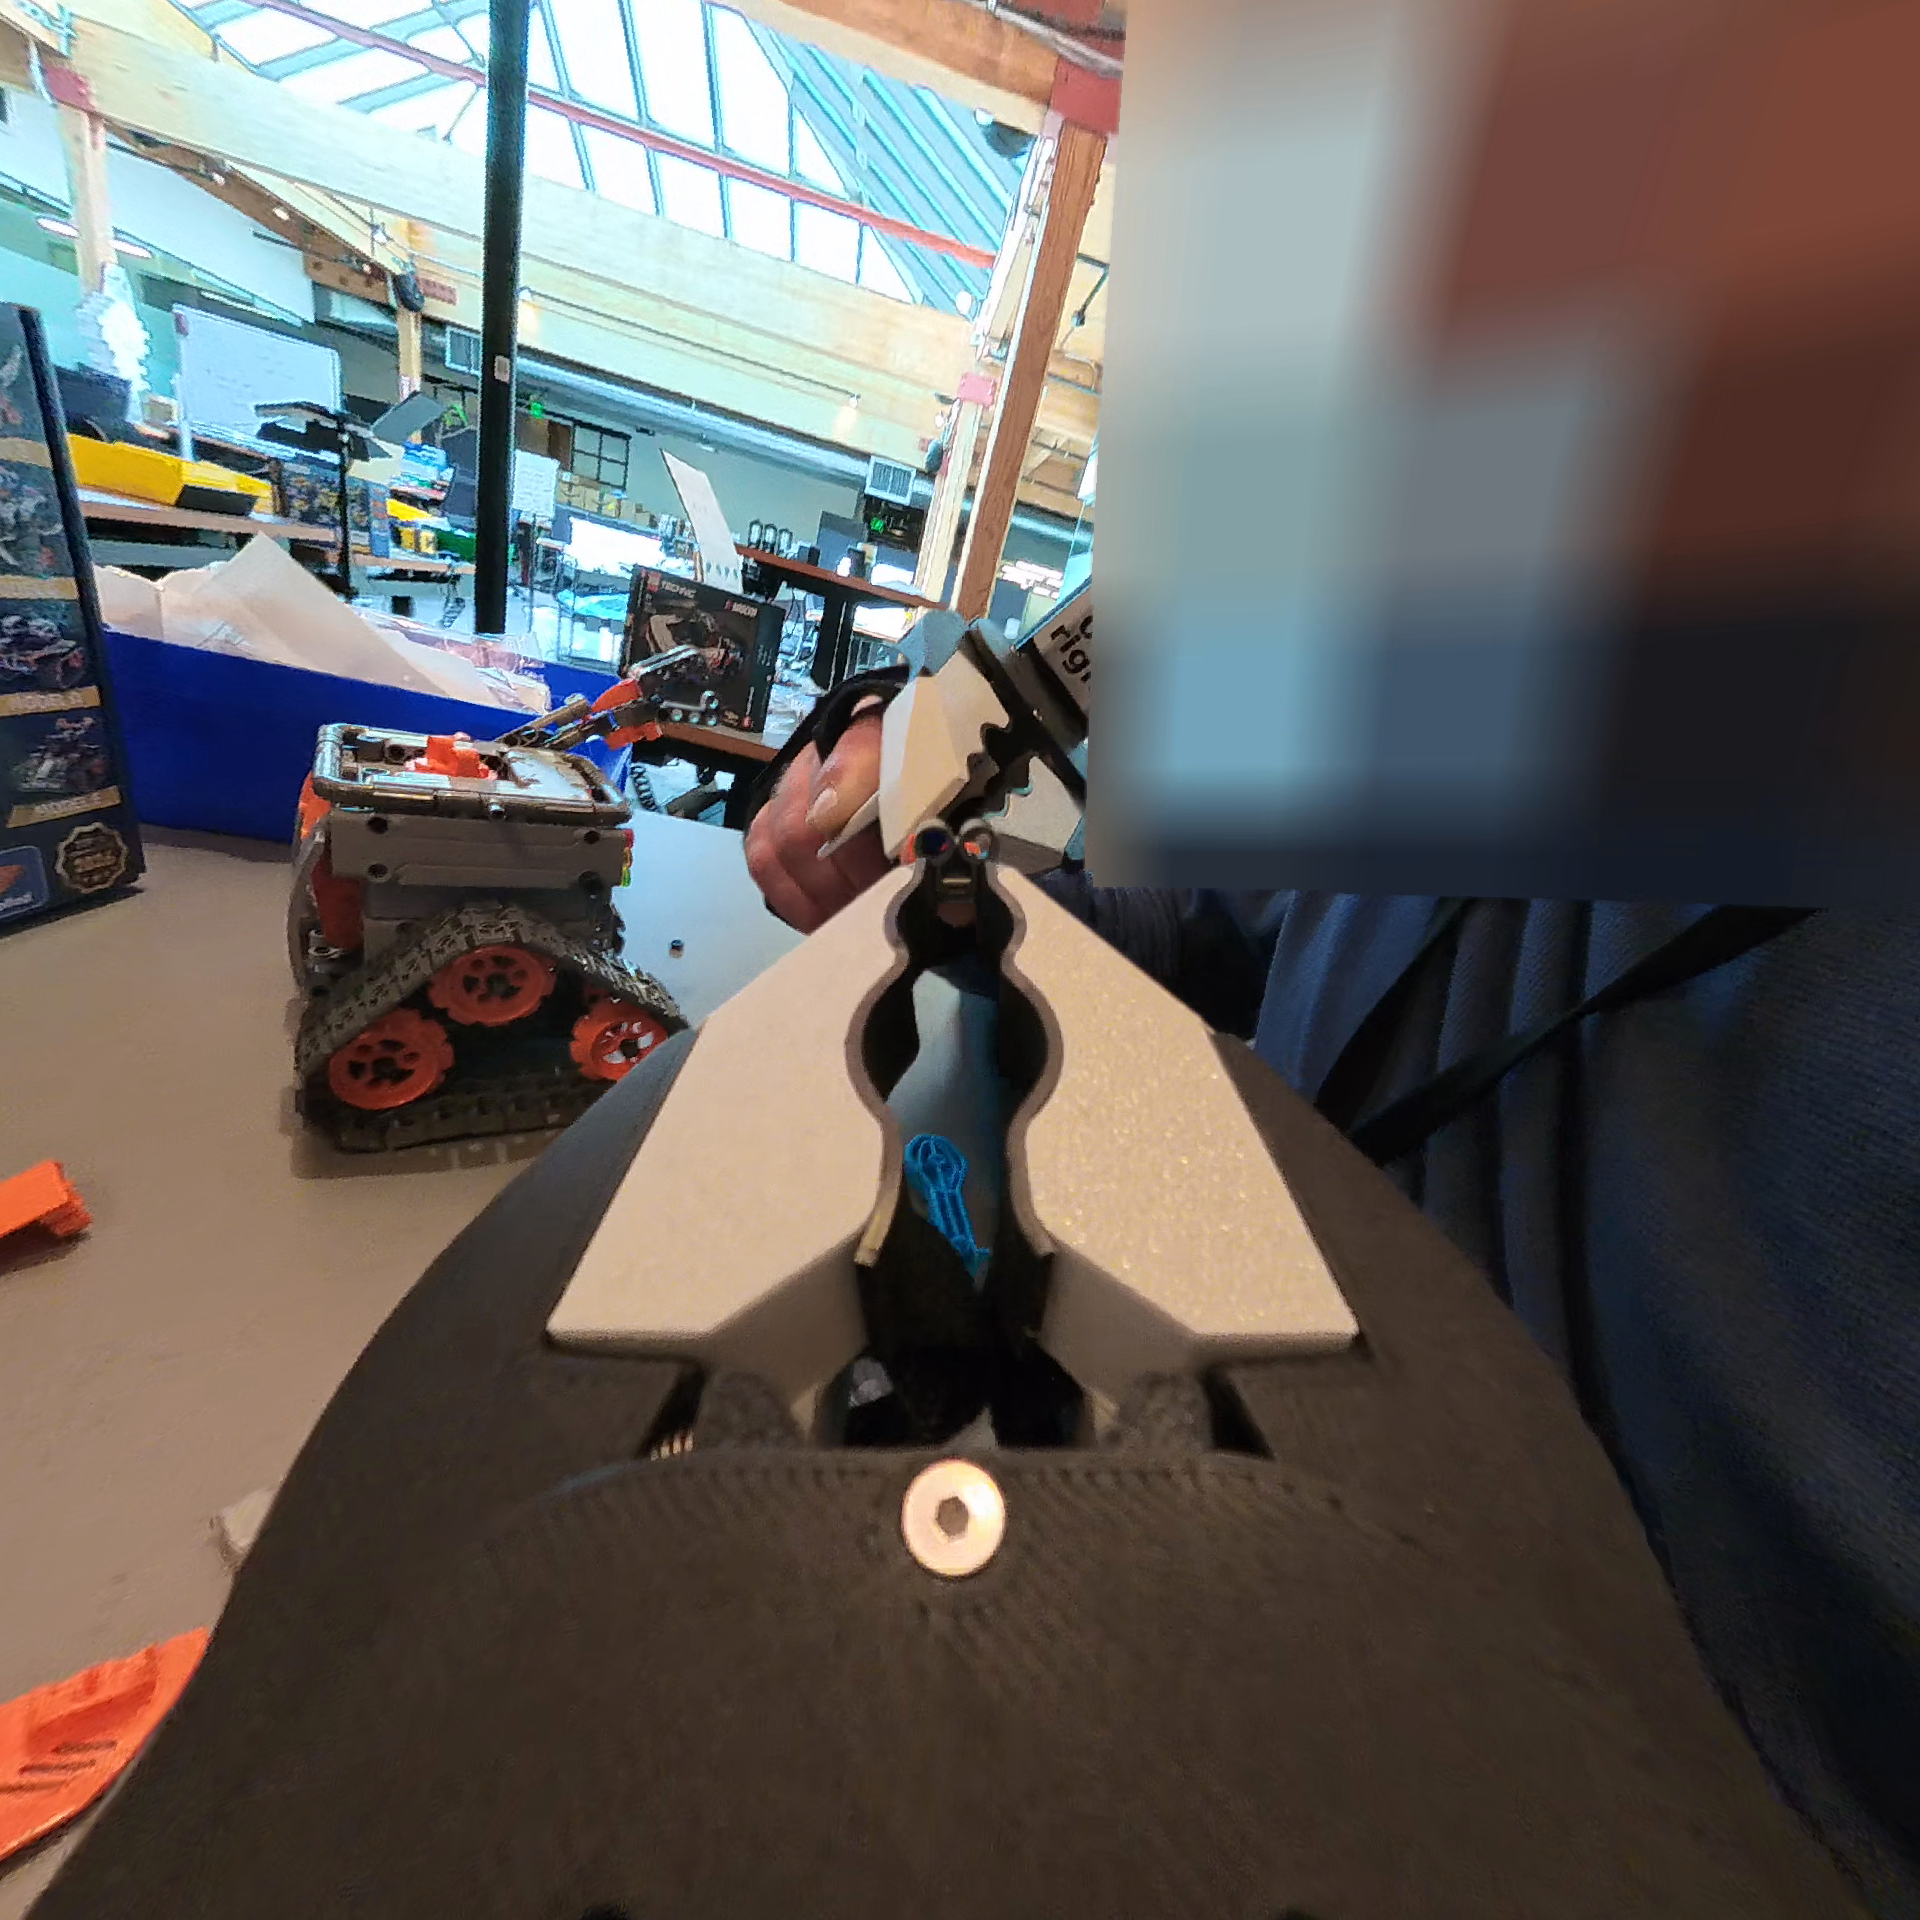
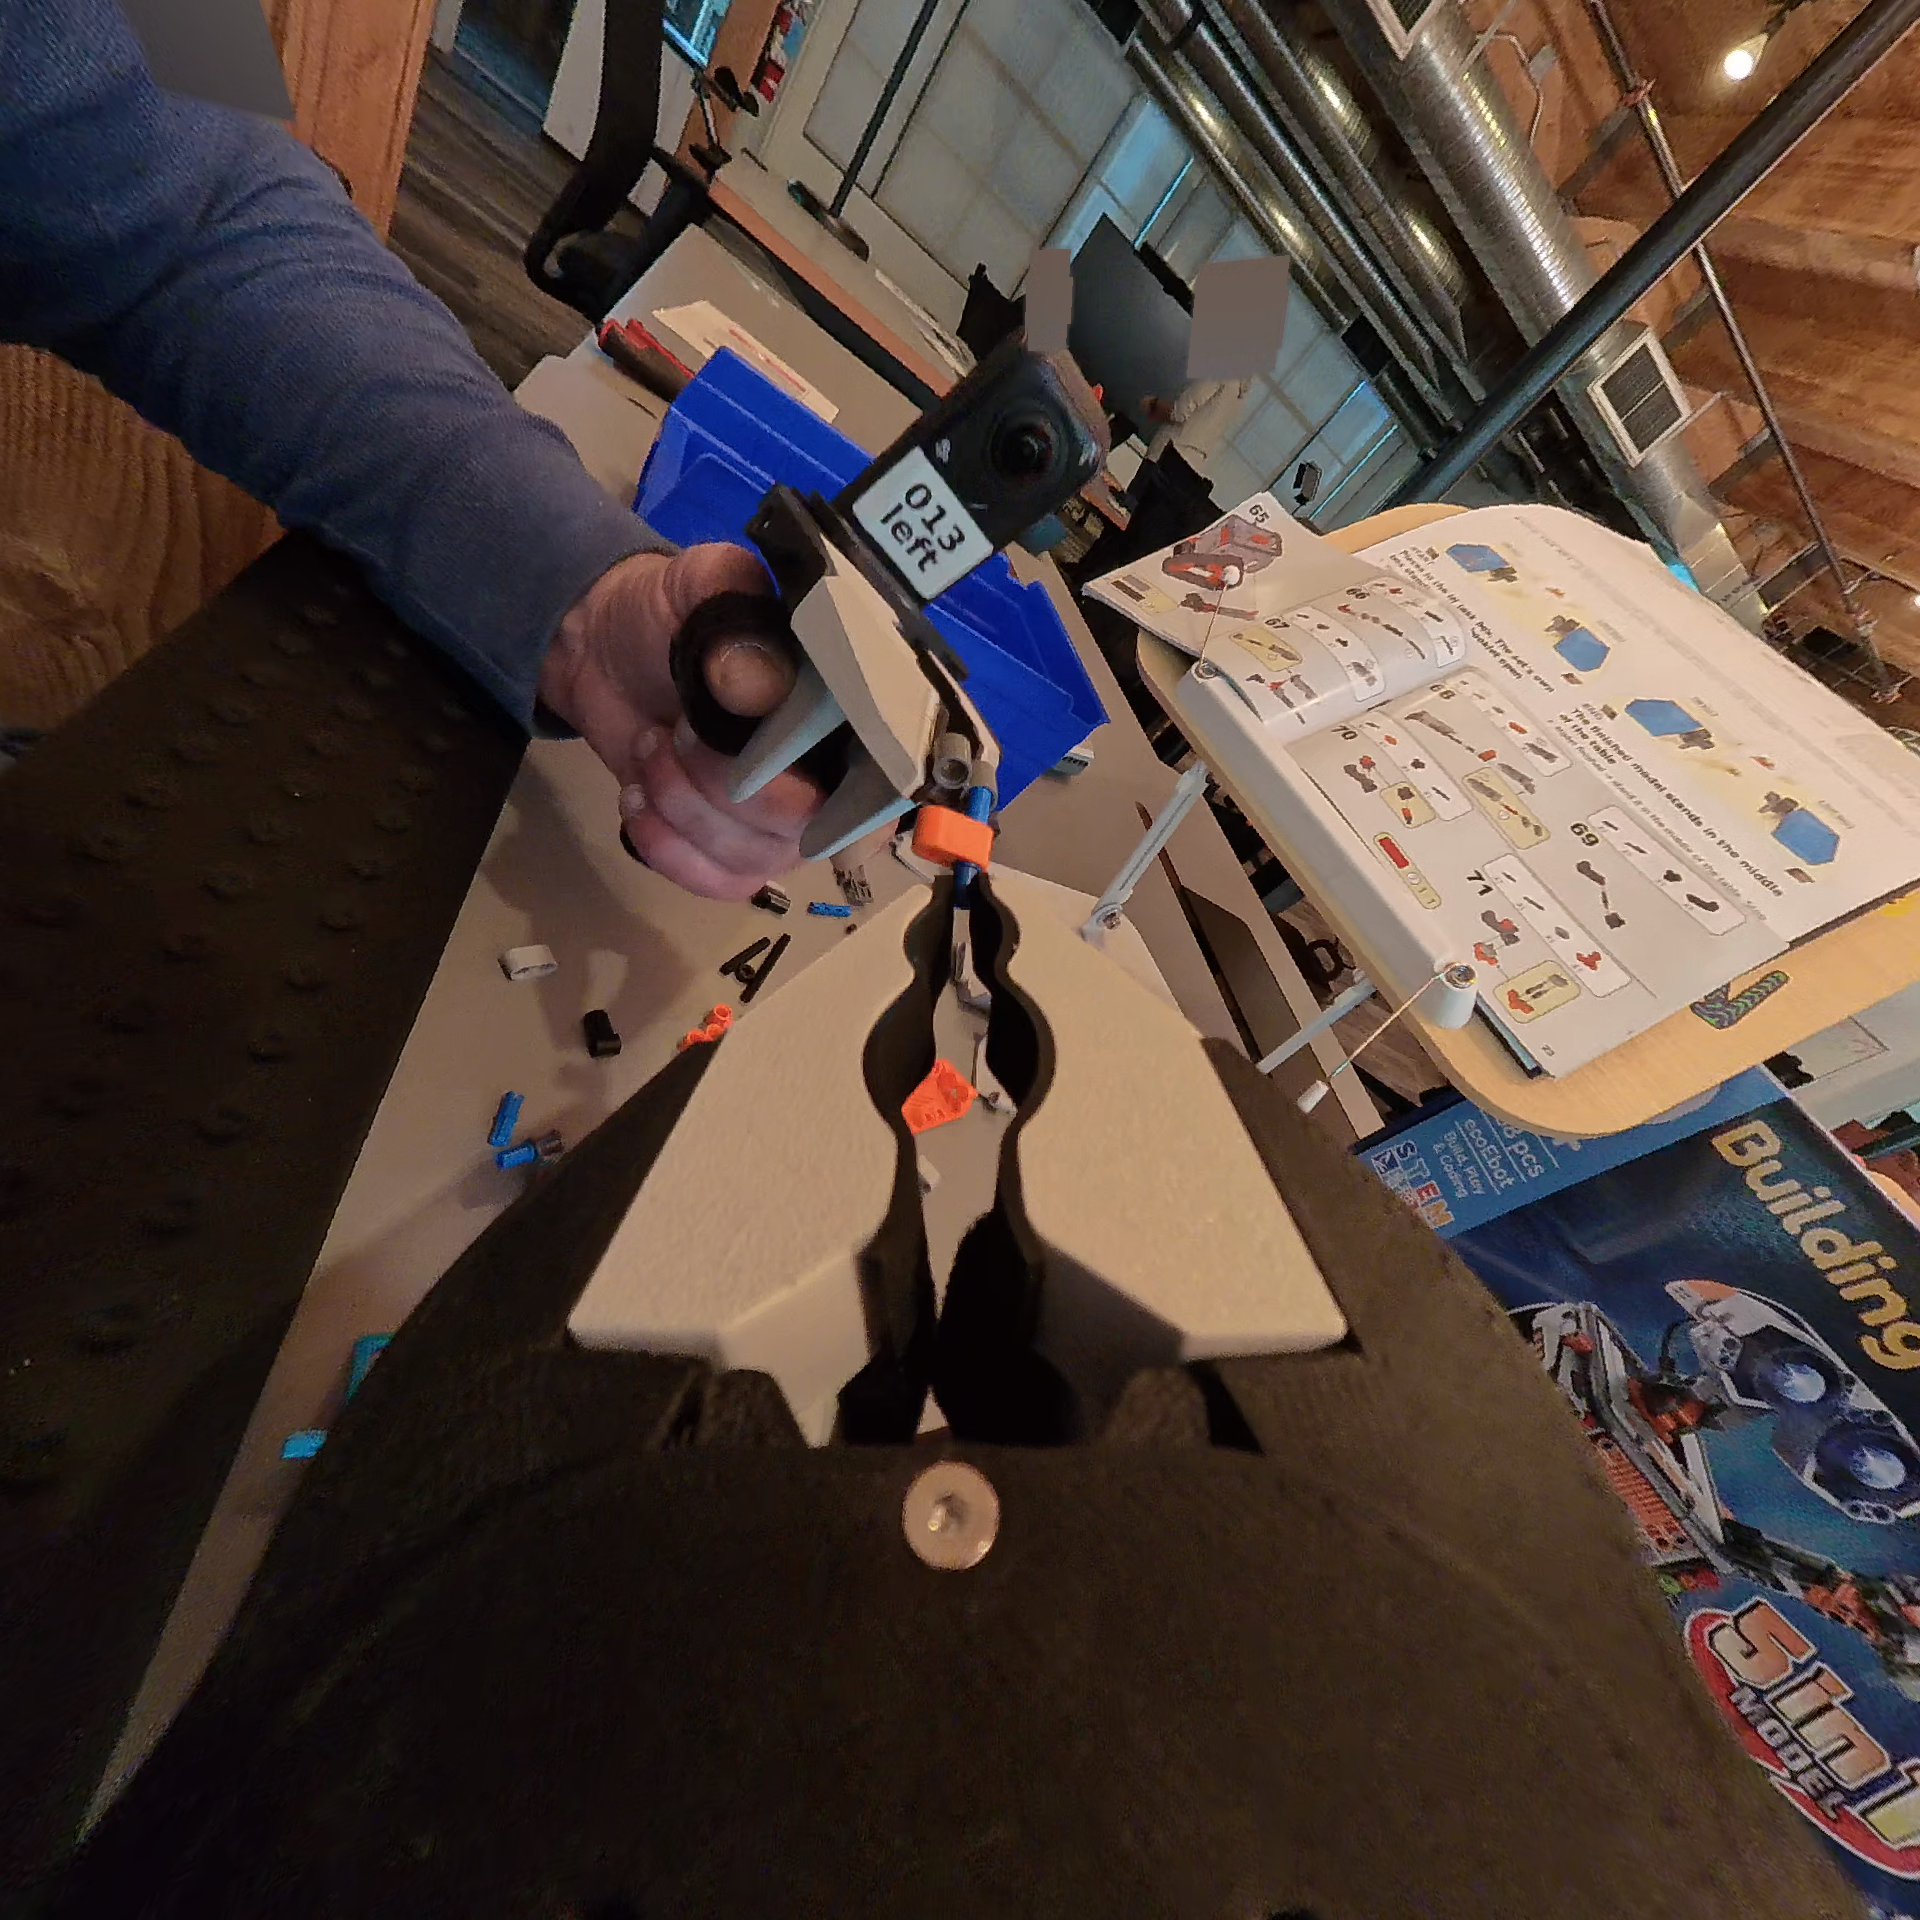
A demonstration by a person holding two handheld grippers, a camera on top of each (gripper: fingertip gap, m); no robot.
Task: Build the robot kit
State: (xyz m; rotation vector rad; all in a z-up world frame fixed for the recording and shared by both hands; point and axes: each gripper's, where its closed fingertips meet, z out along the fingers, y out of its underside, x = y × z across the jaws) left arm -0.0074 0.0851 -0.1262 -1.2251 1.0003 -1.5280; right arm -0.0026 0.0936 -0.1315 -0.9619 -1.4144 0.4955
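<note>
Two tools meet tip to tip above the desk (image 2: 582, 894): the left tool (image 1: 951, 878) is clenched on a small orange and grey brick assembly (image 2: 951, 821), the right tool (image 2: 961, 904) pinches its blue pin (image 2: 975, 831). A tracked model (image 1: 468, 935) stands near.

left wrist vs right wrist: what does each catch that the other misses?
Left wrist only: the tracked grey-and-orange brick vehicle on the table, with the right gripper beyond.

Right wrist only: the open instruction booklet on its stand, loose small parts scattered on the table, and the left gripper.

Both: the blue bin and the small orange, grey and blue assembly pinched where the two grippers meet.
</note>
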